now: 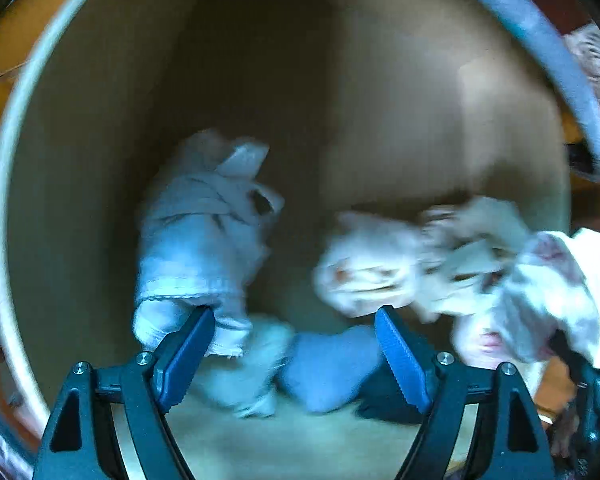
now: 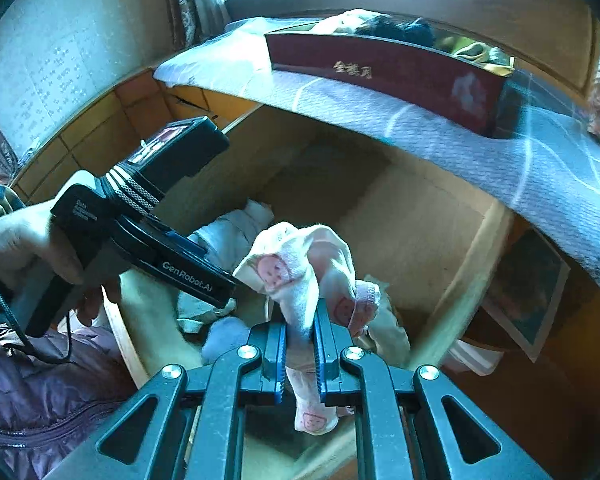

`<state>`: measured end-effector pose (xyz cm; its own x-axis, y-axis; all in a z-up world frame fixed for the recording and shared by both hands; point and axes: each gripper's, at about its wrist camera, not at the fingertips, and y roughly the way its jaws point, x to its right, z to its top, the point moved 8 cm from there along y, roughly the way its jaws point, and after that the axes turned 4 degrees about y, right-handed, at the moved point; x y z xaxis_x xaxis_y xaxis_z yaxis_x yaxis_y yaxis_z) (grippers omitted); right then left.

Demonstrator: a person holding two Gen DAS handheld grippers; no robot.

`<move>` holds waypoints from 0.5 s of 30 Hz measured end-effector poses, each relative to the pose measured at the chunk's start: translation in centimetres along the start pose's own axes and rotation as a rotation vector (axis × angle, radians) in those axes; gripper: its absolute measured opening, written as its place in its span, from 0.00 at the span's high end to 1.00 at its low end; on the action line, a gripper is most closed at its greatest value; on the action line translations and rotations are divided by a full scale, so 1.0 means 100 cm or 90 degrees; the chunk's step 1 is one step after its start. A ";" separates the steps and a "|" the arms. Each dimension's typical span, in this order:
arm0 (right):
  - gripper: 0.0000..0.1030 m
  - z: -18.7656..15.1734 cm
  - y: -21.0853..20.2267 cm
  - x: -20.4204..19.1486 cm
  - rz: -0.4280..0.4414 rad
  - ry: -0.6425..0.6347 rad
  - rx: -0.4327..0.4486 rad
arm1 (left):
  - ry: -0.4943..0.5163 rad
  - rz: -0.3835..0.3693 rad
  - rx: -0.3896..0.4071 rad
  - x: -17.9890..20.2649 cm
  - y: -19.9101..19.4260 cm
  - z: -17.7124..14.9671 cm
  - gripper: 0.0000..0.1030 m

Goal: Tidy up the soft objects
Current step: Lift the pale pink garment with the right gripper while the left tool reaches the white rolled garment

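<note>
Partway through, it seems: the right gripper clamps a pink sock at frame centre above the drawer, where several socks already lie below the wide-open, empty left gripper.

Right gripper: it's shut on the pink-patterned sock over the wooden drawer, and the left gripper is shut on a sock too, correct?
Not quite. The left wrist view shows the left gripper open and holding nothing. The right gripper is indeed shut on the pink-patterned sock over the wooden drawer.
</note>
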<state>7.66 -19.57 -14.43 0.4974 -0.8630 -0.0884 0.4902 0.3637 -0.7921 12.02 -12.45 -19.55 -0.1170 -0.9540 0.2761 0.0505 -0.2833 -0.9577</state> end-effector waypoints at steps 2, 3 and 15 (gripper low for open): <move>0.89 -0.001 -0.005 0.004 -0.005 0.008 0.001 | 0.007 -0.017 0.009 0.009 -0.004 0.004 0.20; 0.89 -0.001 -0.006 0.005 -0.008 0.010 0.001 | 0.019 -0.023 0.018 0.013 -0.007 0.006 0.20; 0.89 0.004 0.003 0.002 -0.034 0.018 -0.018 | 0.086 0.084 0.079 -0.012 -0.052 0.006 0.21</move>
<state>8.24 -19.48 -14.44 0.4508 -0.8905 -0.0616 0.4954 0.3070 -0.8126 12.45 -9.89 -14.87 -0.2325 -0.9641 0.1283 0.1952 -0.1755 -0.9649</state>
